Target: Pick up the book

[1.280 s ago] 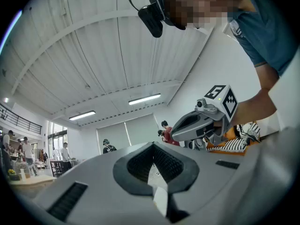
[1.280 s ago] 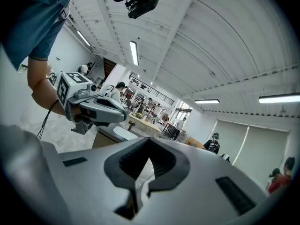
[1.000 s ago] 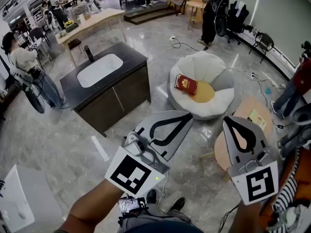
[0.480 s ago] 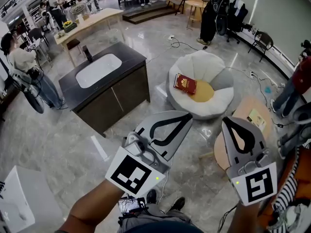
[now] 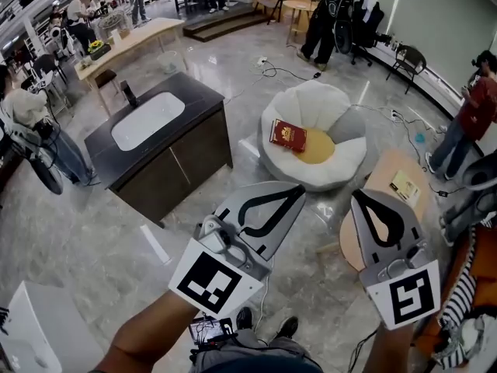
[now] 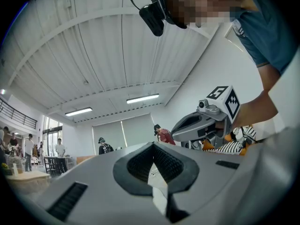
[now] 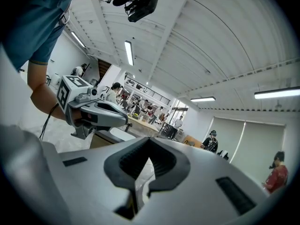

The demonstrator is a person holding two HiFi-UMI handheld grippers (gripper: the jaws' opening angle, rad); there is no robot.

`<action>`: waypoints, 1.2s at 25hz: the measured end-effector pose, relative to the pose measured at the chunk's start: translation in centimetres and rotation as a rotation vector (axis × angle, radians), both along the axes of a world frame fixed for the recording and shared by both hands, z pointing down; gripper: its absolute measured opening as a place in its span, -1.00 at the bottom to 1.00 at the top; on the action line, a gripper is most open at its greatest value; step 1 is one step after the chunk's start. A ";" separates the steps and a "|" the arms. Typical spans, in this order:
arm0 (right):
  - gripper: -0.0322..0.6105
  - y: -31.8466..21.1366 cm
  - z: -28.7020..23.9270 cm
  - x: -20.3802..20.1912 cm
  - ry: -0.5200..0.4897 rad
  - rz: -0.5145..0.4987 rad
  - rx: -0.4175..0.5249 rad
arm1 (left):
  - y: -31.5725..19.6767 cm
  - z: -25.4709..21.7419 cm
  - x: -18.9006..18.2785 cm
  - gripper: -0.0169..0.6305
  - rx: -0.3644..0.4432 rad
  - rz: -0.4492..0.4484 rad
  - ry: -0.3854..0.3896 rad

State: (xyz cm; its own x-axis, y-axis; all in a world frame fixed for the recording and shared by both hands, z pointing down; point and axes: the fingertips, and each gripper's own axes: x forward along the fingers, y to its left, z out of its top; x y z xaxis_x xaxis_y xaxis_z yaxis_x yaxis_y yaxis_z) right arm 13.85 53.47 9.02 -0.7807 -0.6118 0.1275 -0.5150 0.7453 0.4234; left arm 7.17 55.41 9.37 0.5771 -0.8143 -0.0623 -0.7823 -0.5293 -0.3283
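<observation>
In the head view a red book [image 5: 288, 134] lies on a white round floor cushion chair [image 5: 314, 99], next to a yellow pad [image 5: 318, 148]. Both grippers hover over the floor, well short of the book. My left gripper [image 5: 297, 190] is shut with nothing in it, and its tips point toward the chair. My right gripper [image 5: 359, 196] is also shut and empty, over a round wooden side table [image 5: 388, 179]. In the left gripper view the jaws [image 6: 152, 146] meet, and in the right gripper view the jaws [image 7: 147, 142] meet too. Neither gripper view shows the book.
A dark cabinet with a white sink [image 5: 147, 120] stands left of the chair. A booklet [image 5: 404, 186] lies on the side table. Cables [image 5: 283, 72] run across the marble floor. A person in red [image 5: 470, 107] stands at the right, others stand at the back and left.
The head view has shifted a little, so the chair and book sit slightly higher and further left. Both grippers stay shut and in place.
</observation>
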 end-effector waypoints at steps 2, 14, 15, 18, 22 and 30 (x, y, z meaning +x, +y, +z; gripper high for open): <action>-0.86 0.1 0.4 -0.1 -0.001 0.015 0.002 | -0.1 0.4 -0.1 -0.94 0.002 0.015 0.005; -0.86 -1.9 1.5 -0.1 0.002 0.049 -0.020 | -2.7 1.3 0.1 -0.94 -0.013 0.057 0.004; -0.86 -2.4 1.6 0.2 0.000 0.046 -0.020 | -3.1 1.3 0.3 -0.94 -0.015 0.054 0.003; -0.86 -3.8 1.8 0.9 -0.011 0.032 -0.021 | -4.4 1.7 1.1 -0.94 -0.027 0.040 -0.006; -0.86 -6.4 2.2 2.3 -0.019 0.010 -0.028 | -6.7 1.9 2.6 -0.94 -0.027 0.020 -0.017; -0.86 -12.2 2.5 6.7 -0.027 -0.044 -0.034 | -12.1 2.1 7.4 -0.94 -0.039 -0.026 -0.041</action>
